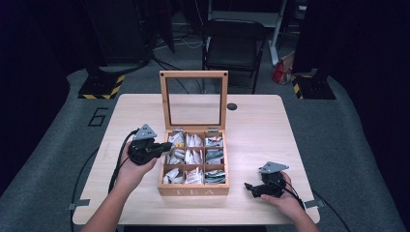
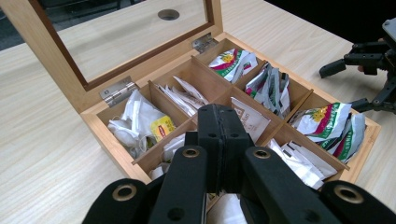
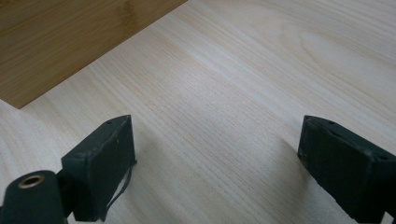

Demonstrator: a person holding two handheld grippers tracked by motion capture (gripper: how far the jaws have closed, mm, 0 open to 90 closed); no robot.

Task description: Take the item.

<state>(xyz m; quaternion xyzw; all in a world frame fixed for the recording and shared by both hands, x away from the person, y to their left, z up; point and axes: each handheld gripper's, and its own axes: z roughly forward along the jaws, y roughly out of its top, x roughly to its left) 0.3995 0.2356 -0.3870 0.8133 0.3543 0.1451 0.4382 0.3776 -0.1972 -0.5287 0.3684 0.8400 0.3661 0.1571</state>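
Open nine-compartment wooden tea box (image 1: 193,189), glass lid upright, centre of pale wooden worktop (image 1: 256,125). Left gripper (image 2: 219,140) over box's left-hand compartments, jaws clenched together, whether a white tea sachet (image 2: 229,210) below is pinched unclear. Right gripper (image 3: 215,158) right of box, low over worktop, jaws released, wide apart.

Each hand carries a black gripper: the left gripper (image 1: 167,146) and right gripper (image 1: 250,189) both wear a grey 3-cornered plate on top and trail a black cable. The 2 blocky jaws show brass-ringed screw holes at the linkage. Both forearms are bare, without sleeves.
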